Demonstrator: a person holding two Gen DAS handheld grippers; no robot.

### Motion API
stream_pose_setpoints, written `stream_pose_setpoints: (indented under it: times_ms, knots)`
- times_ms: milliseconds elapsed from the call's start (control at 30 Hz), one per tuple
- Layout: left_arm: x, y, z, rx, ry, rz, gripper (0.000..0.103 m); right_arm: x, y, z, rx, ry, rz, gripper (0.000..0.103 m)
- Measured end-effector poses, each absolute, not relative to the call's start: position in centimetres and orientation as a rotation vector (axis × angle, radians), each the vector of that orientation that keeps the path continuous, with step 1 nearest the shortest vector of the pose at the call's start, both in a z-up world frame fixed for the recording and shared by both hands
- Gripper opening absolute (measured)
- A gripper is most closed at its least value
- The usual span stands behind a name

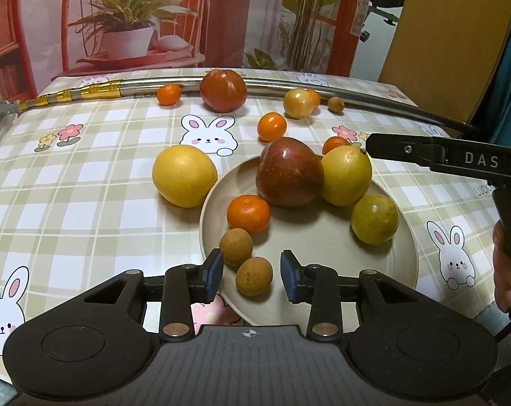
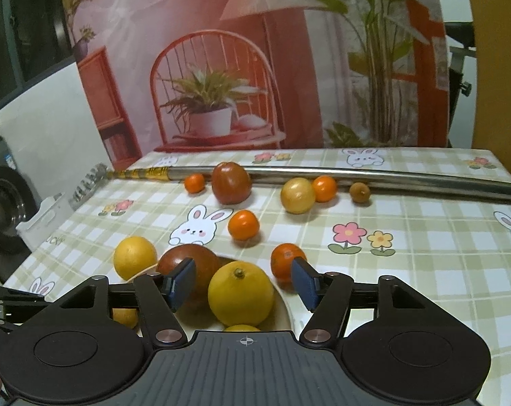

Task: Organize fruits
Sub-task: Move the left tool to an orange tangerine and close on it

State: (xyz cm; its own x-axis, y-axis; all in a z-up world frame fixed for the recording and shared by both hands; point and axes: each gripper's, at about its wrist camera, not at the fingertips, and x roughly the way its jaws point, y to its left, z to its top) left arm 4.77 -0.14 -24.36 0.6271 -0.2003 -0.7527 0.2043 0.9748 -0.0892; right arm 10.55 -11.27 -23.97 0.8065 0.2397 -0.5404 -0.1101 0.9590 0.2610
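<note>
A beige plate holds an apple, yellow citrus, mandarin and longans.

Beige plate, green-checked bunny tablecloth, dark red apple, blue-padded black tongs

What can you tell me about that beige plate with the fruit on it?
The plate is round, pale beige and matte, perhaps ceramic or plastic, with a low raised rim. It lies flat on the checked bunny tablecloth. On it sit a red apple, a yellow citrus, a greenish round fruit, a small orange and two small brown fruits. Another yellow citrus rests against its outer rim. Its near edge is hidden behind the left gripper.
</note>
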Motion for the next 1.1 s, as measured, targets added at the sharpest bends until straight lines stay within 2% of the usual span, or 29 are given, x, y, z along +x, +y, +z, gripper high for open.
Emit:
stream_pose_setpoints:
  times_ms: [167, 467, 533, 600, 833, 1100]
  knots:
    - [4.5, -0.1, -24.2, 0.013, 0.85, -0.207, 0.048, 10.2, -12.0, -24.0, 0.257, 0.597, 0.177, 0.064]
    - [4.5, 0.3, -24.0, 0.0, 0.839, -0.185, 0.048, 9.9, -12.3, -24.2, 0.278, 0.594, 0.16, 0.064]
    - [4.5, 0.4, -24.0, -0.003, 0.838, -0.181, 0.052, 9.9, -12.4, -24.2, 0.281, 0.594, 0.16, 0.064]
    - [4.5, 0.6, -23.9, -0.018, 0.832, -0.174, 0.062, 9.9, -12.4, -24.2, 0.281, 0.594, 0.16, 0.064]
    - [5.3, 2.0, -22.7, -0.016, 0.806, -0.111, 0.062, 9.9, -12.5, -24.2, 0.283, 0.585, 0.157, 0.064]
    - [9.2, 5.5, -18.1, -0.05, 0.738, -0.074, 0.062, 10.2, -13.8, -23.5, 0.268, 0.56, 0.124, 0.064]
